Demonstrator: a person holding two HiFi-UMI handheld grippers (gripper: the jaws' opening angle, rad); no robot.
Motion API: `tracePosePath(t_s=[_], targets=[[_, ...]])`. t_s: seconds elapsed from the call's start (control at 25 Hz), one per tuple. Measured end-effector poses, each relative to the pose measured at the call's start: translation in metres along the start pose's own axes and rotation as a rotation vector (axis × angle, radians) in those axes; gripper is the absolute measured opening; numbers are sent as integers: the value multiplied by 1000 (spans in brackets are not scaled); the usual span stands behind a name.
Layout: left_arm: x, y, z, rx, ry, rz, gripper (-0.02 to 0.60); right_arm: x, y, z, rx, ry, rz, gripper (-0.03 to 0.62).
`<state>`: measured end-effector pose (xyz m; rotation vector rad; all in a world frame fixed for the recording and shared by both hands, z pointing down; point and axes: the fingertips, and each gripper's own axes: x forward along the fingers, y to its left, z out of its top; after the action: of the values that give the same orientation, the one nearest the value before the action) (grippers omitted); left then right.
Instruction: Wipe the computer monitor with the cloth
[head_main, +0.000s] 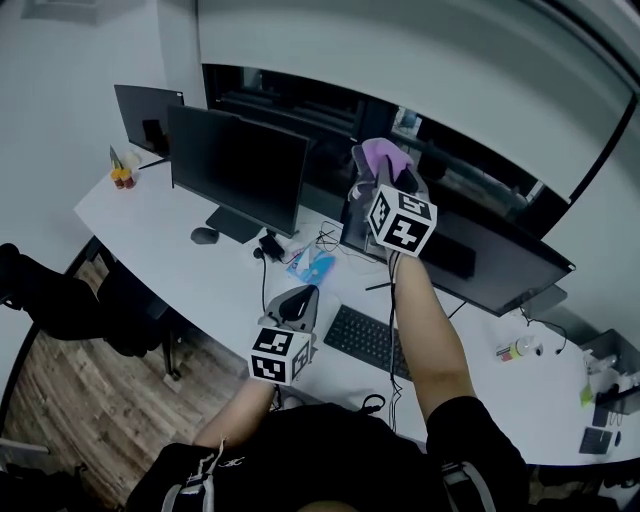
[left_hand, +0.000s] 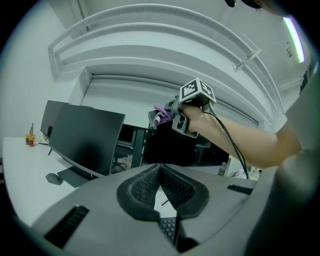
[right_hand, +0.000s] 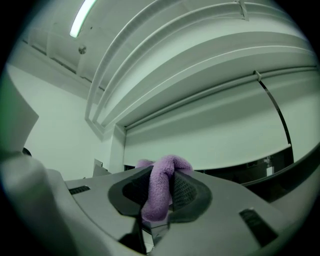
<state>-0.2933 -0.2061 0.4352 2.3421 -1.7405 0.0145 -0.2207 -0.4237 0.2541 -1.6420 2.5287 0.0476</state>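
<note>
At 10 o'clock on the white worktop (head_main: 190, 285), two dark spare screens (head_main: 240, 178) with a mouse (head_main: 204, 236) in front. Low at 7 o'clock, the left gripper (head_main: 297, 303), closed tip to tip on nothing, hovering over the worktop just left of the keyboard (head_main: 368, 340). Plain in the left gripper view: ribbed pads (left_hand: 142, 187) meeting at the tips, only a few keys glimpsed behind.

Up at 12 o'clock, the right gripper (head_main: 378, 172), clamped on the purple cloth (head_main: 383, 155), held at the top left corner of the wide monitor (head_main: 500, 262). Cannot tell whether fabric and screen are touching. In the right gripper view, a thick fold of cloth pinched between the pads, looped over the tips, tail hanging below.

Judged soft, light, fleecy and limp: no slipping likely, but no stiffness either. Best taken at a bunched fold, as here, leaving a plump wad ahead of the tips to meet the screen. Panel probably thin and easily marked, so light pressure only.

No brand or writing legible anywhere; only black-and-white square markers on the gripper cubes. At 4 o'clock, a small bottle (head_main: 517, 349), label too small to read.
</note>
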Motion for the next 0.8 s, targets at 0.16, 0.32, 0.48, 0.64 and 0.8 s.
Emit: tracePosePath(t_s=[0.16,0.32,0.48,0.64,0.8], targets=[[5,-13,-4,-2,6,-29,14,-13,-27,5,0,-1,-48,103],[11,-31,-6,4,10,-72,14,-30,-57,8,0,-1,-94,103],[21,-51,-8,10,17,-117,14,-48,-91,10,-7,-1,-144,104],[34,-75,-11,19,29,-169,14,-66,-122,11,-15,-2,-186,104],[46,-98,-13,31,41,-224,14,-83,-153,14,3,-5,-231,104]])
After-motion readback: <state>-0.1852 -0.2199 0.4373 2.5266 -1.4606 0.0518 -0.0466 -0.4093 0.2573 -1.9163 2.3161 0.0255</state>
